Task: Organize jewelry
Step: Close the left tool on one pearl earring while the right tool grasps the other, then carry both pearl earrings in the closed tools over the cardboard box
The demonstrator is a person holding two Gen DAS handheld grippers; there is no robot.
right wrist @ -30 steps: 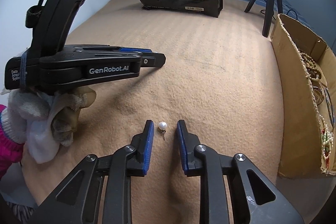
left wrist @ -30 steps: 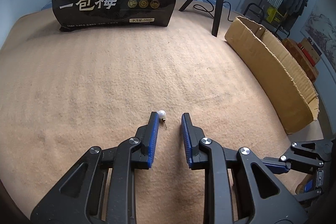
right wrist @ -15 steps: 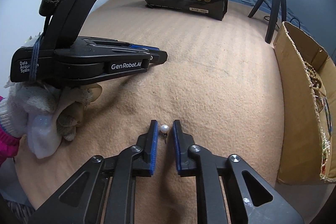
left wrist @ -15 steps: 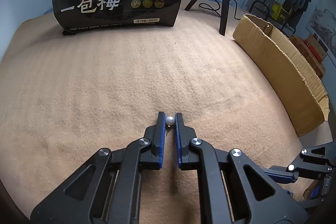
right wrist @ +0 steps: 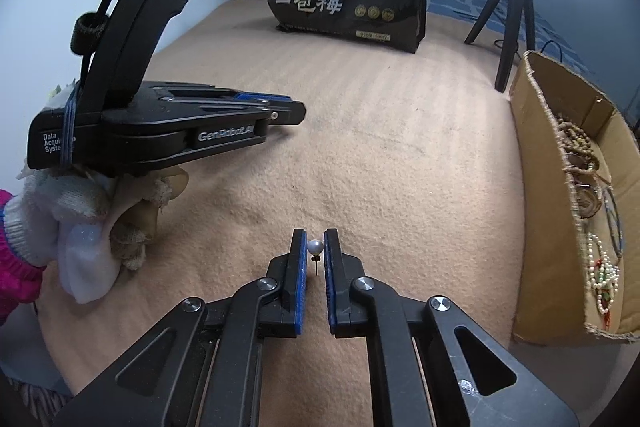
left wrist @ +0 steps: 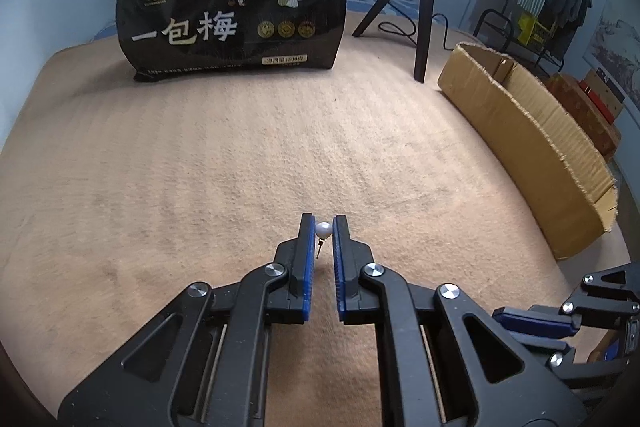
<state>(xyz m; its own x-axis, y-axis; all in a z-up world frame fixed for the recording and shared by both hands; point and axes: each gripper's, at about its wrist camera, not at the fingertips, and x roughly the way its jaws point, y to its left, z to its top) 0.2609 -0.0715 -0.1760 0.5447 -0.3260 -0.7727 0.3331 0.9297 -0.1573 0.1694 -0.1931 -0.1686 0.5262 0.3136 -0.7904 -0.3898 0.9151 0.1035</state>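
My left gripper [left wrist: 323, 229] is shut on a white pearl stud earring [left wrist: 323, 230], its pin hanging down between the blue pads, raised above the beige blanket [left wrist: 240, 167]. My right gripper [right wrist: 315, 247] is shut on a second pearl stud earring [right wrist: 315, 247], also lifted. The left gripper shows in the right wrist view [right wrist: 294, 111] at upper left, held by a gloved hand [right wrist: 92, 219]. The cardboard box [right wrist: 560, 187] at right holds several bead and pearl necklaces [right wrist: 600, 267].
A black snack bag [left wrist: 232, 11] stands at the back of the blanket. A black tripod [left wrist: 420, 7] with a bright lamp stands right of it. The cardboard box [left wrist: 520, 147] lines the blanket's right edge. Part of the right gripper [left wrist: 580, 311] shows at lower right.
Both grippers closed on their pearl earrings and lifted them off the blanket. Both moved up and forward.
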